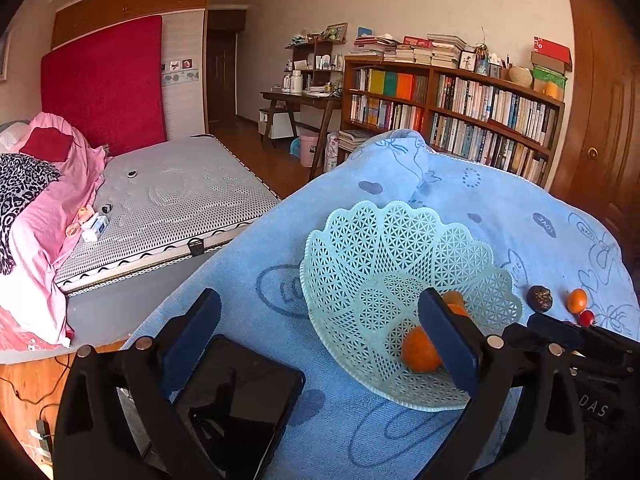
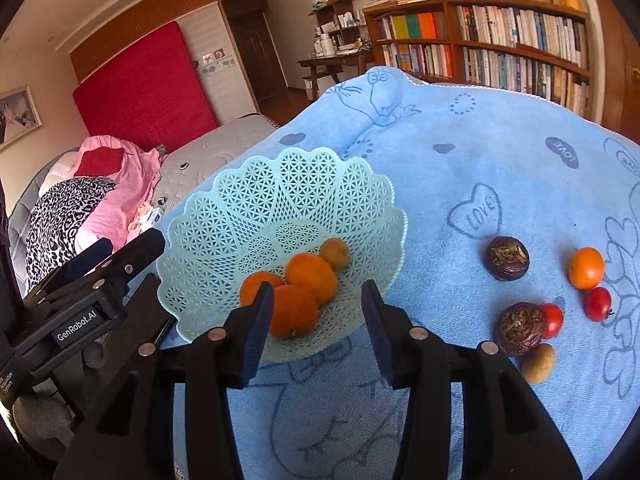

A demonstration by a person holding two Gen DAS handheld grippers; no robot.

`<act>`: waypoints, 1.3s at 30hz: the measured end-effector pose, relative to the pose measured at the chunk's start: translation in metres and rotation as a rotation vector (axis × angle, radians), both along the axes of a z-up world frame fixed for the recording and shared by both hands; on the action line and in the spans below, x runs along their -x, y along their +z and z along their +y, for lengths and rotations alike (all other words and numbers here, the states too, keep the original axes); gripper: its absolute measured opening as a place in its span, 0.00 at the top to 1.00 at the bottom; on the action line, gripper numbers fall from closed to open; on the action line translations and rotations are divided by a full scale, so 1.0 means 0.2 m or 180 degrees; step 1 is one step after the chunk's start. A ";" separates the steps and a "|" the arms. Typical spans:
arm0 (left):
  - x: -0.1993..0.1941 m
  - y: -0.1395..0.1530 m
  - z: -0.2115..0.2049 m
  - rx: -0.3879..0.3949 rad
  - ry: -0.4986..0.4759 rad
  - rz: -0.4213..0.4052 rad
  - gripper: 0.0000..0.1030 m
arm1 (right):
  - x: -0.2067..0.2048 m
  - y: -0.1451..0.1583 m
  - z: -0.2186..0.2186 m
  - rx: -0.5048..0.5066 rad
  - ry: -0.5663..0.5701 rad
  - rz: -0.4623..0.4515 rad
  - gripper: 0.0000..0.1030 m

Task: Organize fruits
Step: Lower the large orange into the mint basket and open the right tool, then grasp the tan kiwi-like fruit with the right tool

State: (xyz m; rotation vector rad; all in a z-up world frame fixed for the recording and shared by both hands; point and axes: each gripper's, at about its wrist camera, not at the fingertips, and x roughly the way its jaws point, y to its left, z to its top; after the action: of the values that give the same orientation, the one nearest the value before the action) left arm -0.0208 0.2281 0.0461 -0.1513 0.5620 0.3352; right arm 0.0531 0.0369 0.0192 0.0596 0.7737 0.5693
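Left gripper (image 1: 320, 332) jaws spread wide, empty, above the blue printed towel (image 1: 280, 240). Pale green lattice plastic basket (image 1: 384, 248) ahead, its right finger overlapping the round orange fruit (image 1: 418, 350) inside. Black glossy phone (image 1: 240, 404) lies beneath the left finger; dark brown wrinkled fruit (image 1: 539, 298), small orange fruit (image 1: 577, 301) and red cherry tomato (image 1: 586, 317) far right.

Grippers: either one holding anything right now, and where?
Nothing held. Left gripper and right gripper are both open and empty near the basket.

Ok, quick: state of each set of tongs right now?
Left tongs: open, holding nothing.
Right tongs: open, holding nothing, above the near rim of the basket.
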 end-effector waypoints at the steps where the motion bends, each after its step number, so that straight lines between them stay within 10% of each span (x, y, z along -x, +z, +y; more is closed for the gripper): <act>1: 0.00 0.00 -0.01 -0.0004 -0.0007 0.0004 0.03 | 0.00 0.00 -0.02 -0.0002 -0.0034 0.0009 0.55; 39: -0.04 0.00 -0.34 -0.0153 -0.0459 0.0141 0.03 | -0.13 -0.27 -0.58 0.0383 -0.0940 0.0320 0.57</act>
State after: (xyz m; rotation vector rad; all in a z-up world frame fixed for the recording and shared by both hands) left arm -0.0121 0.1598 0.0458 -0.0568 0.6046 0.2119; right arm 0.0782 -0.0791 -0.0342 0.0903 0.8772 0.2404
